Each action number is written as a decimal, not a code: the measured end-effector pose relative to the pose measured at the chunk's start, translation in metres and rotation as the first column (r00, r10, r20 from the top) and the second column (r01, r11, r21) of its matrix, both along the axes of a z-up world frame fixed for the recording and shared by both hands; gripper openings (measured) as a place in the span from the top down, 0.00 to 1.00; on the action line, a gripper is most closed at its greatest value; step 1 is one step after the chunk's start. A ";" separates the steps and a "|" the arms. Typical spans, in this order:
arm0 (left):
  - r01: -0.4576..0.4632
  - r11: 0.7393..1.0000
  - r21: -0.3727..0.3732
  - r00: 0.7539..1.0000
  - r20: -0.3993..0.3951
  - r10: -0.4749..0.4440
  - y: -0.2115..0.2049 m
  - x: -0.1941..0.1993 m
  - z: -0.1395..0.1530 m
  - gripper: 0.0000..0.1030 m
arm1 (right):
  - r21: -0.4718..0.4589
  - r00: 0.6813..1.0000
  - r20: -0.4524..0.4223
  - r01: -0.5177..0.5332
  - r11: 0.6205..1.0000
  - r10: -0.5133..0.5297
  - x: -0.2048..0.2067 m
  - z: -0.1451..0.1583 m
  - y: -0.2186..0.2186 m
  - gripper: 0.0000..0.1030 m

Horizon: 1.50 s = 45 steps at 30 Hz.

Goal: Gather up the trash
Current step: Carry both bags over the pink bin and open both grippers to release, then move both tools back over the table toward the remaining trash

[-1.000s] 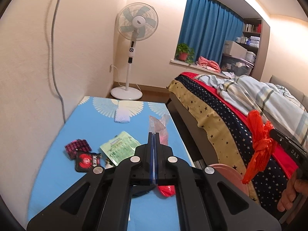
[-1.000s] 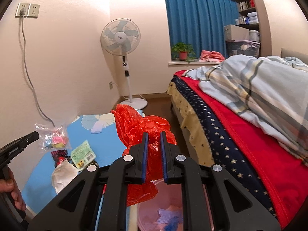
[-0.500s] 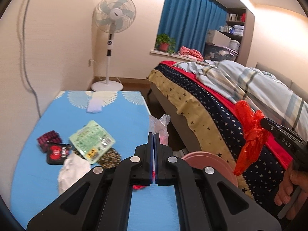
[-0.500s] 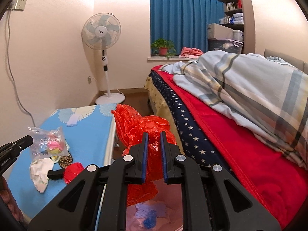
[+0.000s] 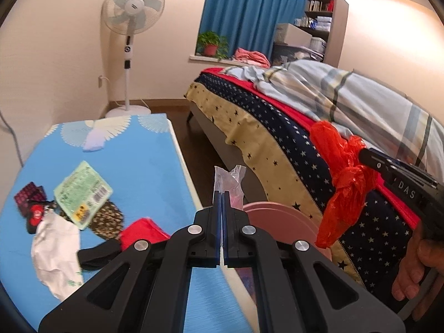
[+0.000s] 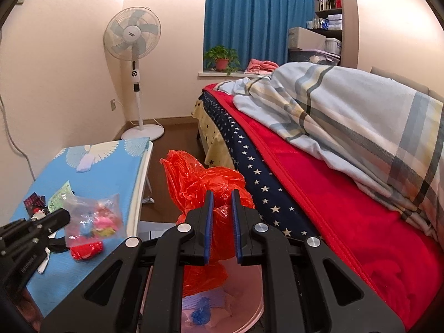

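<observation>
My left gripper (image 5: 221, 194) is shut on a clear plastic bag (image 5: 231, 179) with colourful bits inside; it also shows in the right wrist view (image 6: 94, 216), held near the table's right edge. My right gripper (image 6: 221, 194) is shut on a crumpled red plastic bag (image 6: 205, 183), seen too in the left wrist view (image 5: 341, 177), hanging above a pink bin (image 6: 244, 285) that holds some trash. The bin's rim (image 5: 280, 219) shows between table and bed.
A blue-covered table (image 5: 144, 161) holds a green packet (image 5: 82, 194), white wrapper (image 5: 55, 252), red wrapper (image 5: 141, 233), dark packets (image 5: 30, 202) and a white tissue (image 5: 94, 141). A bed (image 5: 277, 144) stands at right. A standing fan (image 5: 129, 27) is behind.
My left gripper has swung right with the clear bag, from over the table to its right edge near the bin. The right gripper still holds the red bag over the bin.
</observation>
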<state>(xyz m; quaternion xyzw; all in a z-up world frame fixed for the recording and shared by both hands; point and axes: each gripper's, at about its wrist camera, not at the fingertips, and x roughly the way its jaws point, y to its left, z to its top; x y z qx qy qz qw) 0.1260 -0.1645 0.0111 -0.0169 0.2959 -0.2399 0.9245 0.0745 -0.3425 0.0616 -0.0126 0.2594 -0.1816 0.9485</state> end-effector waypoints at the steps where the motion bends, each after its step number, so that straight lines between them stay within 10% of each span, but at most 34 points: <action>1: 0.005 1.000 0.001 1.000 -0.005 -0.005 -0.003 0.001 -0.002 1.00 | 0.000 1.000 -0.002 0.005 1.000 -0.005 0.000 -0.001 -0.001 0.87; 29: 0.086 0.996 -0.015 0.991 -0.100 -0.087 -0.036 0.018 -0.031 0.99 | 0.052 0.996 -0.055 0.068 0.996 -0.066 0.013 -0.015 -0.018 0.82; 36: 0.098 0.995 -0.019 0.988 -0.117 -0.100 -0.038 0.018 -0.033 0.97 | 0.057 0.995 -0.045 0.088 0.995 -0.086 0.010 -0.014 -0.021 0.61; 45: 0.086 0.996 -0.017 0.990 -0.113 -0.087 -0.033 0.017 -0.032 0.97 | 0.061 0.997 -0.027 0.079 0.995 -0.077 0.007 -0.010 -0.020 0.61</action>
